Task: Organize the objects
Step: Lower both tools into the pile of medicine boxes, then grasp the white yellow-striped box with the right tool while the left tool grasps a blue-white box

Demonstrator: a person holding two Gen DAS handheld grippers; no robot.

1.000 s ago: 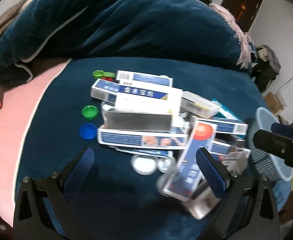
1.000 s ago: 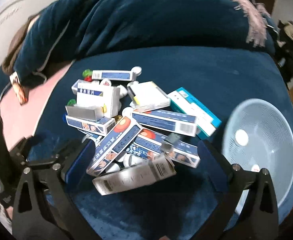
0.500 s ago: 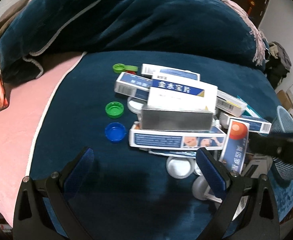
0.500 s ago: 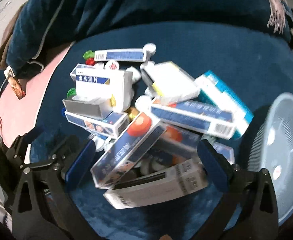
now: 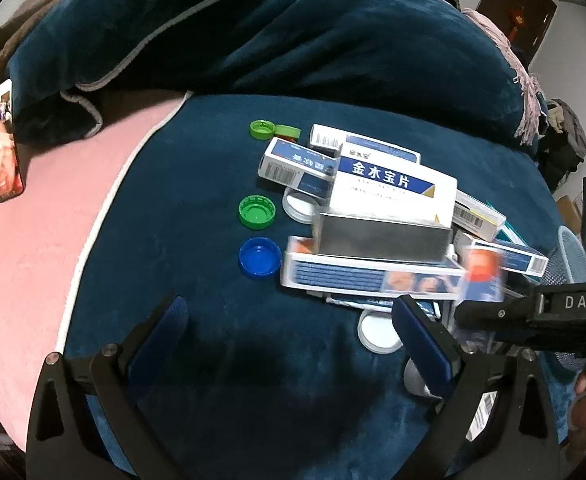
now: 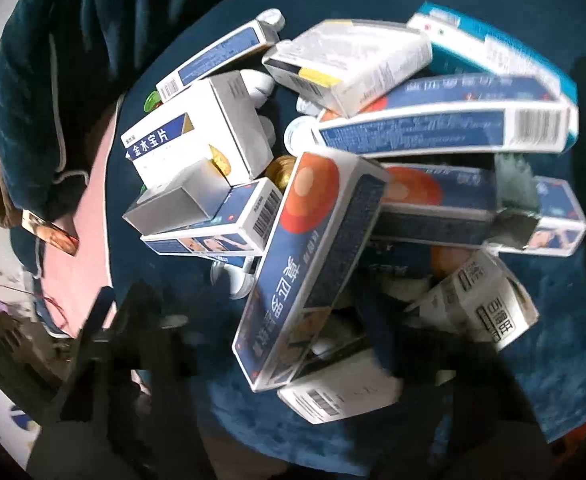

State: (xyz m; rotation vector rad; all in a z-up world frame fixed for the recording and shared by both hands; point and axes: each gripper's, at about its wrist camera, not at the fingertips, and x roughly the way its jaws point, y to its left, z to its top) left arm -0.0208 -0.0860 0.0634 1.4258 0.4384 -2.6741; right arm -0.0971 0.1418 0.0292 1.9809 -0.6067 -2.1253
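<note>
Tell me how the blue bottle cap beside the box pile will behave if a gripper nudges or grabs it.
The blue bottle cap lies flat, open side up, on the plush blue blanket, so a nudge will probably drag it rather than roll it. It looks like light, rigid plastic. Its low ribbed rim may offer little to grip.

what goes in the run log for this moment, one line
left gripper: open, hovering, holding nothing | right gripper: blurred at box pile, state unclear | blue cap loose on blanket
</note>
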